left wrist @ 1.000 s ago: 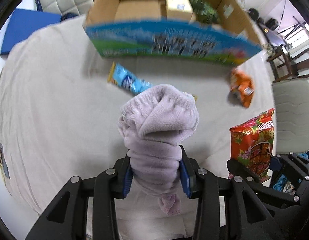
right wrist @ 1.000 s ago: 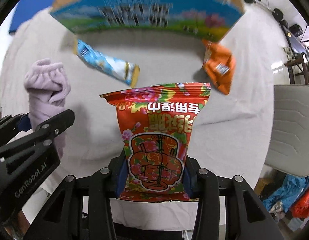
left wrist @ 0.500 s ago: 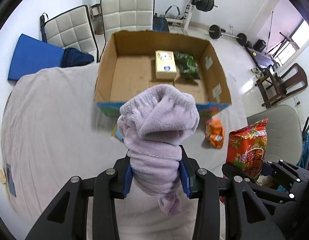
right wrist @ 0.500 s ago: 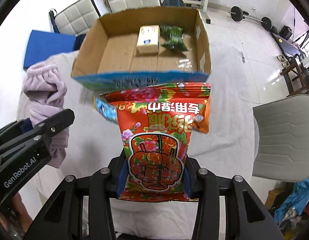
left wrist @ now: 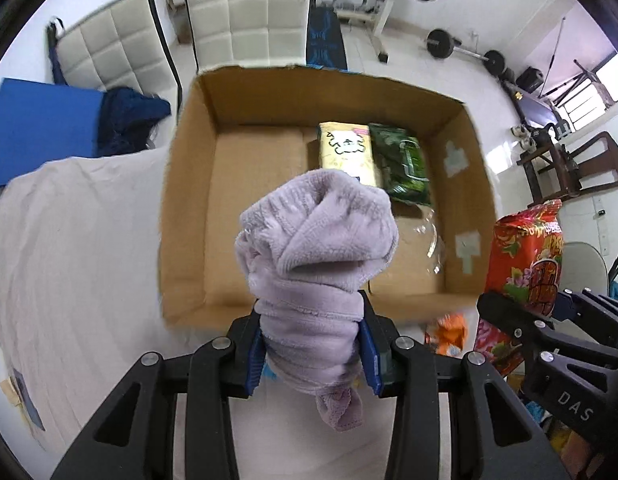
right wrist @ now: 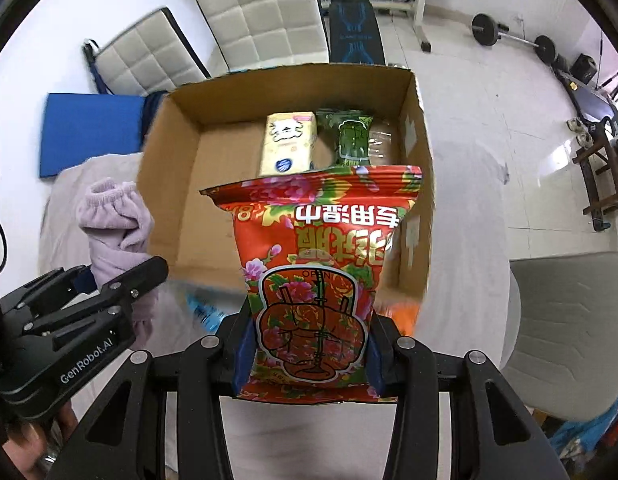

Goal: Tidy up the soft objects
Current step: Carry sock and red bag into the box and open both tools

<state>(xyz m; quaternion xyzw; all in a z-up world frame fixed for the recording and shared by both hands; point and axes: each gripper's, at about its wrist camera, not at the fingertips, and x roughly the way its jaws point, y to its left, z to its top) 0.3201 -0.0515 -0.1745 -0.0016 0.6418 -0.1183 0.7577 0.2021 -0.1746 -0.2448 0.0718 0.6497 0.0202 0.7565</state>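
While hanging above the cloth-draped table [left wrist: 81, 240], looks down into the open cardboard box [left wrist: 189, 200] with both loads raised over its near edge.

Right gripper [right wrist: 309, 356]: clamped on the lower half of the red snack bag [right wrist: 317, 280], held upright with the print upside down, top edge over the right part of the box floor.

Left gripper [left wrist: 311, 344]: closed tight around the waist of the rolled purple fleece bundle [left wrist: 313, 264], bulging head above the pads, short tail dangling below, poised over the near middle of the box.

Already inside, against the far wall: yellow tissue pack [left wrist: 347, 148] touching the green packet [left wrist: 401, 164], with something clear and crinkled [left wrist: 425, 236] nearer the right wall; cannot tell what. Outside, near the front wall on the cloth: orange packet [left wrist: 449, 332] and blue packet [right wrist: 205, 312], not yet boxed.

Judged as the drop-in step, roughly midway through the tidying.

Risks from here:
- Releasing too close to the near wall: likely to catch the rim and spill back onto the cloth.
- Opening over the far items: likely to pile on the tissue pack instead of filling the bare left floor.
- Lowering both tools together: close enough side by side to knock or snag fleece against the bag.
- Letting go of the fleece slowly: prone to cling to a pad and unroll.
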